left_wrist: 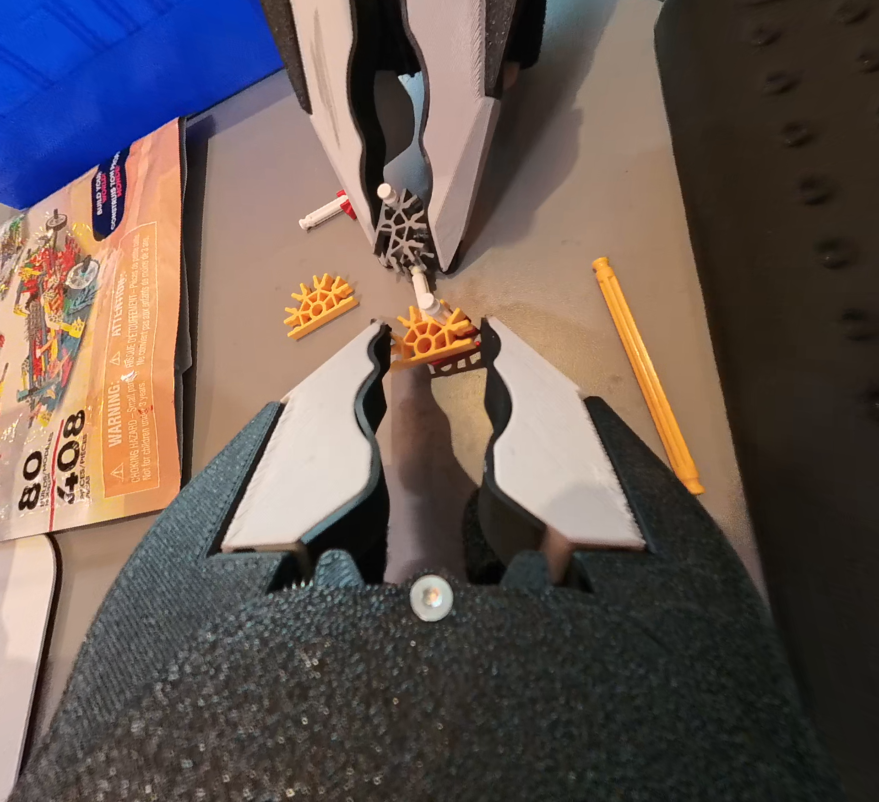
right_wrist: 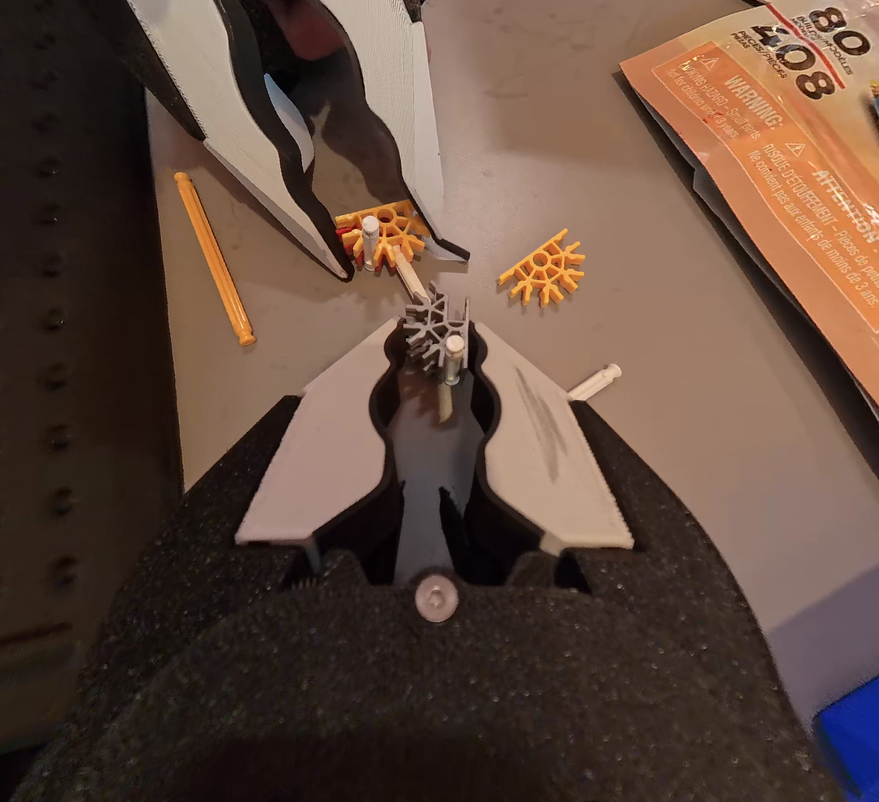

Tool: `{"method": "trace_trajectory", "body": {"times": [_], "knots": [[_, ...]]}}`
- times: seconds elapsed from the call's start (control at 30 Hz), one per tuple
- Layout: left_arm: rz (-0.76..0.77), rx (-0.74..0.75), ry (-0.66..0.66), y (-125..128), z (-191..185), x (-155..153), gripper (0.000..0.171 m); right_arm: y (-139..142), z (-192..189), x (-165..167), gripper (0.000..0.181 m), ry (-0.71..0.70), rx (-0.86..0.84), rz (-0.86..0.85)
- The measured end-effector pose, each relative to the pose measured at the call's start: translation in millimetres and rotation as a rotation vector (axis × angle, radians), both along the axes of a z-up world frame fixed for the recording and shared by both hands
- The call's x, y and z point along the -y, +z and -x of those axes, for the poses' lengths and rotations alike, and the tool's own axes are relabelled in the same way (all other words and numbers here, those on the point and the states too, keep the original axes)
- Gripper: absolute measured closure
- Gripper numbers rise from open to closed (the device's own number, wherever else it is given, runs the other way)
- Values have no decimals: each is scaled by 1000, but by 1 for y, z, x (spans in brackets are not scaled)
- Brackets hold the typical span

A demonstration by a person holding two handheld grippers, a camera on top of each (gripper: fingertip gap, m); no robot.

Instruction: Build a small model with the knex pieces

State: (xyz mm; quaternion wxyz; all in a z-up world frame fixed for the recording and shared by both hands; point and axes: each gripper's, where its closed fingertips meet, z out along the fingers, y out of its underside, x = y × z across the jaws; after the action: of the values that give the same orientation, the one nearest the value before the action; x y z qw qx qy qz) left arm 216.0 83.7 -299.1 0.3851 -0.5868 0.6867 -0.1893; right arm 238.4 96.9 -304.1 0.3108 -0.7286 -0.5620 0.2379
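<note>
Left tool [left_wrist: 435, 332] grips yellow connector [left_wrist: 428, 339]; right tool [right_wrist: 435, 327] grips grey connector [right_wrist: 430, 322]

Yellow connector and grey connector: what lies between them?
A short white rod bridges the yellow connector and the grey connector, seen in both wrist views.

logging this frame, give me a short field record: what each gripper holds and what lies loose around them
left gripper: shut on yellow connector
right gripper: shut on grey connector
link: white rod spans the two connectors
loose: spare yellow connector, yellow rod, white rod with red clip
surface: grey table
nearby: printed bag
</note>
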Motion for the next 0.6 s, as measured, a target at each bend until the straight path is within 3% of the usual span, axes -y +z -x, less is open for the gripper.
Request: {"method": "trace_trajectory", "body": {"times": [0.3, 0.43, 0.6], "knots": [[12, 17, 53, 6, 6, -4, 134, -1, -1, 0, 157, -20, 0, -12], [3, 18, 78, 14, 13, -10, 127, 0, -1, 0, 157, -20, 0, -10], [137, 9, 75, 12, 17, -12, 132, -1, -1, 0, 157, -25, 3, -11]]}}
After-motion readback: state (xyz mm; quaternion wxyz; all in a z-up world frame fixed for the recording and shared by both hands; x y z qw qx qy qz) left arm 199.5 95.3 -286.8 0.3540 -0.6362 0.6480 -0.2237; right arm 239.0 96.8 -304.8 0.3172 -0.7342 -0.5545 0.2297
